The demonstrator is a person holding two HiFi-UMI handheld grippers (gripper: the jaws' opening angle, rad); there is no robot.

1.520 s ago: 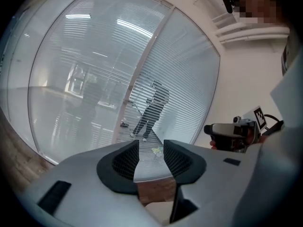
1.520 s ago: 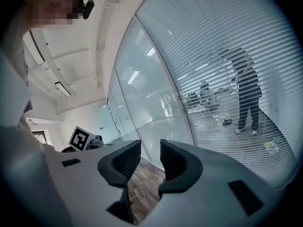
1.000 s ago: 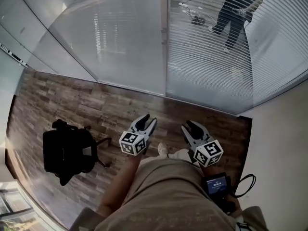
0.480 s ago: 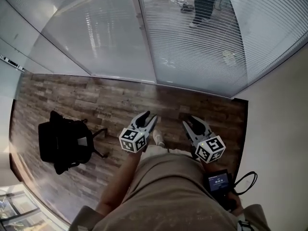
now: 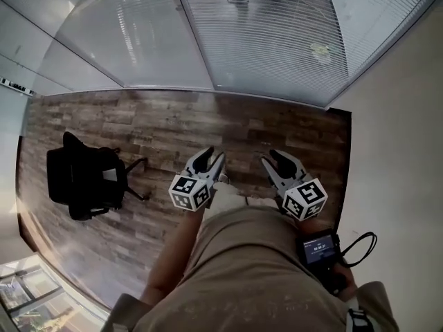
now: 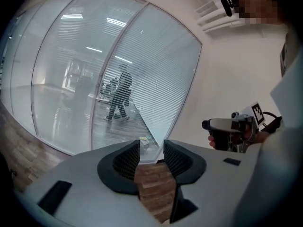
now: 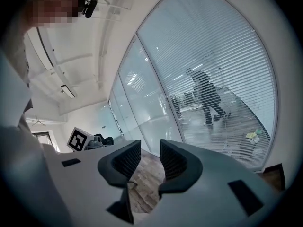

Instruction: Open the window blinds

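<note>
Window blinds (image 5: 277, 33) well ahead of both grippers, across bare floor.

Nearest, the left gripper (image 5: 210, 161) and right gripper (image 5: 275, 159) are held side by side at the waist, each with its jaws partly apart and empty; only the wooden floor (image 5: 138, 130) shows through the gaps. A black office chair (image 5: 83, 178) stands off to the left. Beyond the floor, the blinds hang lowered over the right glass panel, ahead and slightly right, so the right gripper looks the nearer. Their slats run level, white, angled enough that a person shows through. No cord or wand can be made out.
</note>
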